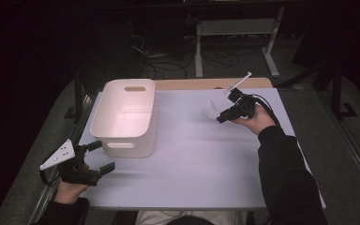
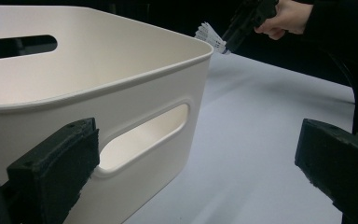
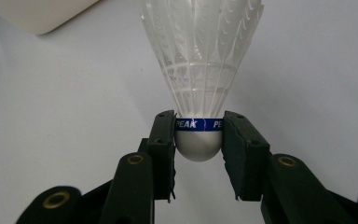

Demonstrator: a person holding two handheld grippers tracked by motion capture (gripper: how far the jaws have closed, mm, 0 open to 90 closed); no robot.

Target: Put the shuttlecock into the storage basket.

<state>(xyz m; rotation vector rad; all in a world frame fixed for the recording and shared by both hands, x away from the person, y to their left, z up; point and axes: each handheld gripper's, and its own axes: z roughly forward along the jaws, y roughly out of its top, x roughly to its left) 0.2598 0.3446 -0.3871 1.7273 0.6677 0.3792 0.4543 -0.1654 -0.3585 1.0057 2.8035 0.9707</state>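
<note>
The white worktop [image 1: 192, 159] carries a white plastic storage bin [image 1: 127, 117] on its left half, open side up, with a slot handle cut into each short wall. In the left claw view the bin's near wall and handle slot stand close in front of the jaws.

The person's right arm, in a dark sleeve, reaches over the right part of the worktop, well apart from the bin. The right claw [image 3: 198, 140] is closed on a white feathered shuttlecock [image 3: 200, 60]: its two black pads press on either side of the round cork base, at the blue band printed "PEAK", and the feather skirt fans out away from the jaws. In the high view the shuttlecock [image 1: 210, 109] is held clear above the worktop surface, to the right of the bin, feathers pointing towards it.

The left claw [image 1: 101, 157] hangs just in front of the bin's near right corner, jaws standing wide apart with nothing between them.
</note>
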